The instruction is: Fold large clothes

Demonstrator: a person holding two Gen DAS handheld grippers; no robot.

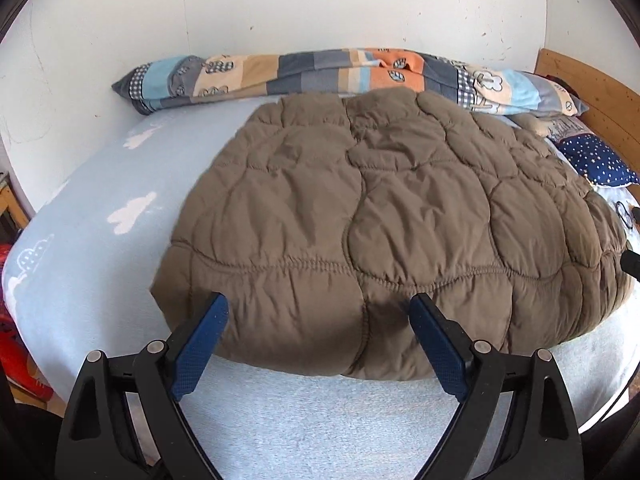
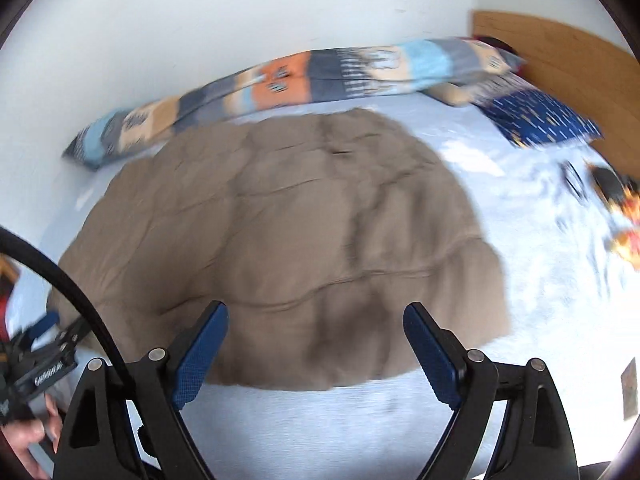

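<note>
A brown quilted puffer jacket (image 1: 392,220) lies flat on the pale blue bed sheet (image 1: 100,280). My left gripper (image 1: 318,306) is open and empty, its blue fingertips (image 1: 218,308) just above the jacket's near hem. In the right wrist view, which is motion-blurred, the jacket (image 2: 288,248) fills the middle. My right gripper (image 2: 316,314) is open and empty over the jacket's near edge. The left gripper (image 2: 40,360) also shows at that view's lower left, held in a hand.
A long patchwork pillow (image 1: 320,72) lies along the white wall behind the jacket. A navy star-print cushion (image 1: 596,160) and a wooden headboard (image 1: 588,84) are at the right. Small dark and orange objects (image 2: 616,196) lie on the sheet at the right.
</note>
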